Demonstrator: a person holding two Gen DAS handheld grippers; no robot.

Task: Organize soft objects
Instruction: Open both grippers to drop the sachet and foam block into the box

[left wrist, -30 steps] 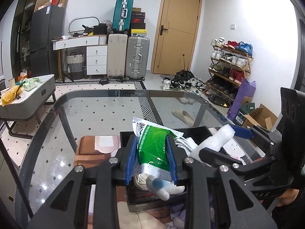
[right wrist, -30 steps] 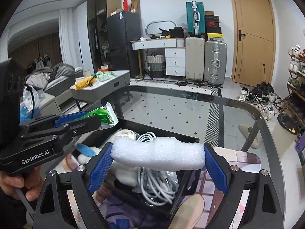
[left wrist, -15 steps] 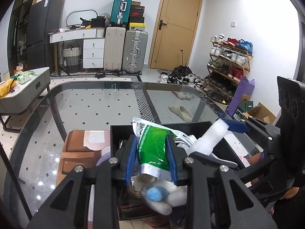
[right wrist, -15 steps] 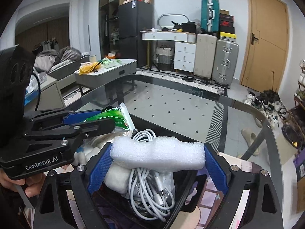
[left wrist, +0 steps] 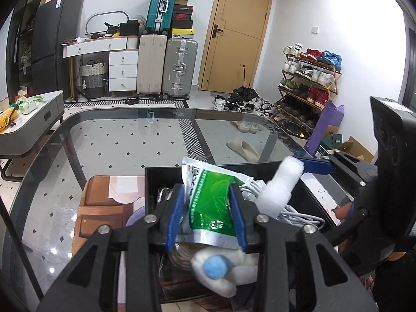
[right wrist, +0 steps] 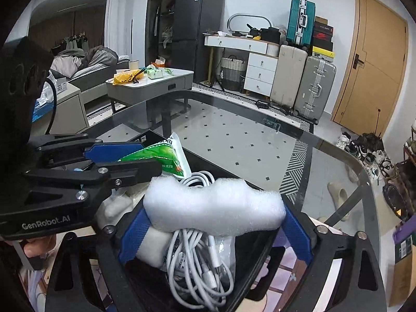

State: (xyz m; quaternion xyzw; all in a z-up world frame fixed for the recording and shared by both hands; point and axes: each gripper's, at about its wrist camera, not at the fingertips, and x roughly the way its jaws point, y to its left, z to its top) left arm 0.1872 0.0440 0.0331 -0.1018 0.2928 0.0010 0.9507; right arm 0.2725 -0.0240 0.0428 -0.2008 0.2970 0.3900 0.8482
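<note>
Left gripper (left wrist: 209,214) has its jaws opening around the green pouch (left wrist: 213,202); a second ago the blue pads squeezed the pouch tight, and now the left pad stands a little off its edge while the right pad still lies against it. The pouch stands tilted between them, over the black box (left wrist: 161,179) on the glass table (left wrist: 117,140), and it sits lower in the box than before. Below it lie a white plush toy (left wrist: 221,273) with a blue ball and a coil of white cable (right wrist: 200,254).

Right gripper (right wrist: 215,227) has its jaws opening too, spread wide with the white foam (right wrist: 213,205) stretched across from pad to pad; the foam ends touch both pads, so whether it is gripped or only resting there cannot be told. The foam now lies just over the cable inside the box, where a second ago it hung higher, above the box rim. Both grippers have come down toward the box, side by side.
</note>
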